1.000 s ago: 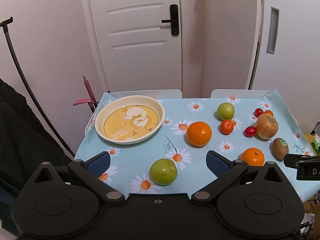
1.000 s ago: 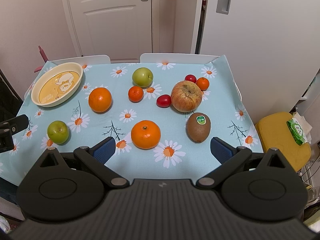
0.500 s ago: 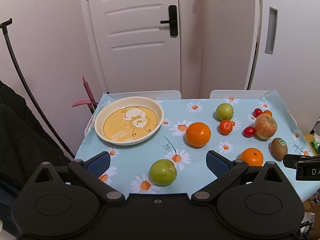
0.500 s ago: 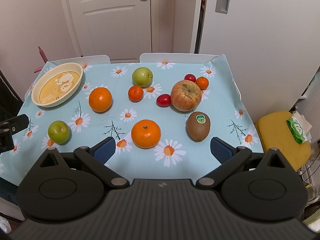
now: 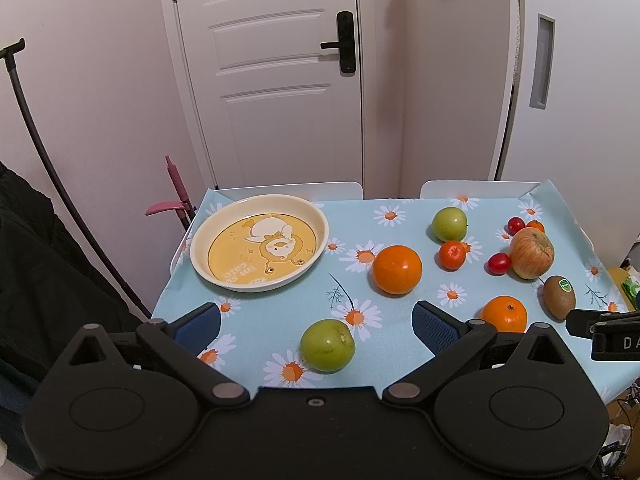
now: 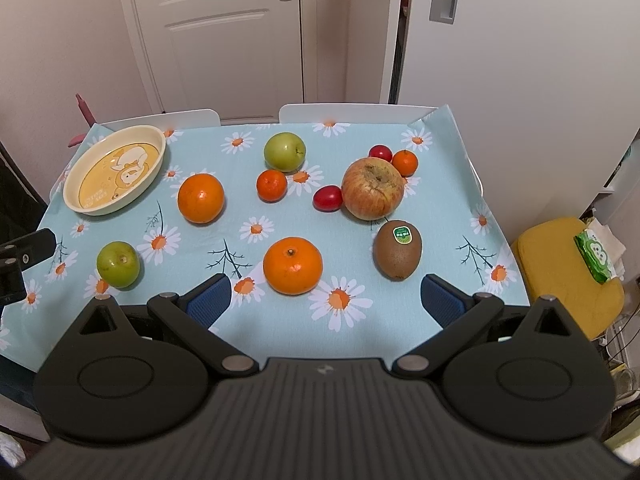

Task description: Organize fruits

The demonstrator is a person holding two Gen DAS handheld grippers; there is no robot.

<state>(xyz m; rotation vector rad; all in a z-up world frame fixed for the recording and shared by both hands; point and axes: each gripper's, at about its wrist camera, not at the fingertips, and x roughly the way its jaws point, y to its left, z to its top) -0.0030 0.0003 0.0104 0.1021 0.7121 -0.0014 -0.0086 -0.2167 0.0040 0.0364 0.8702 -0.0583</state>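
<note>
**Fruits scattered on cloth, plate bare, both grippers wide and holding nothing**

Left gripper (image 5: 316, 322): spread wide, nothing between the blue pads (image 5: 434, 326), hanging over the near edge of the daisy cloth (image 5: 280, 320). Directly ahead and between the fingers, a green apple (image 5: 327, 345), untouched. Beyond it to the left, a cream plate (image 5: 224, 224) with a yellow cartoon centre, holding no fruit. To the right, a big orange (image 5: 397, 269), then a small tangerine (image 5: 452, 255) and a second green apple (image 5: 449, 223) near the far edge.

Right gripper (image 6: 326, 300): likewise parted, pads (image 6: 210, 300) clear of everything, over the near right of the table. Just ahead, a mandarin (image 6: 293, 265); just right of that, a kiwi (image 6: 397, 249) bearing a green sticker. Farther out, a red-yellow apple (image 6: 373, 188) with a cherry tomato (image 6: 327, 198) touching or nearly touching its left side. Behind the apple, another cherry tomato (image 6: 380, 153) and a tiny orange (image 6: 405, 162), close together.

Past the table: a white door (image 5: 276, 72). Off the right edge, a yellow stool (image 6: 568, 276) carrying a green packet (image 6: 598, 256).
</note>
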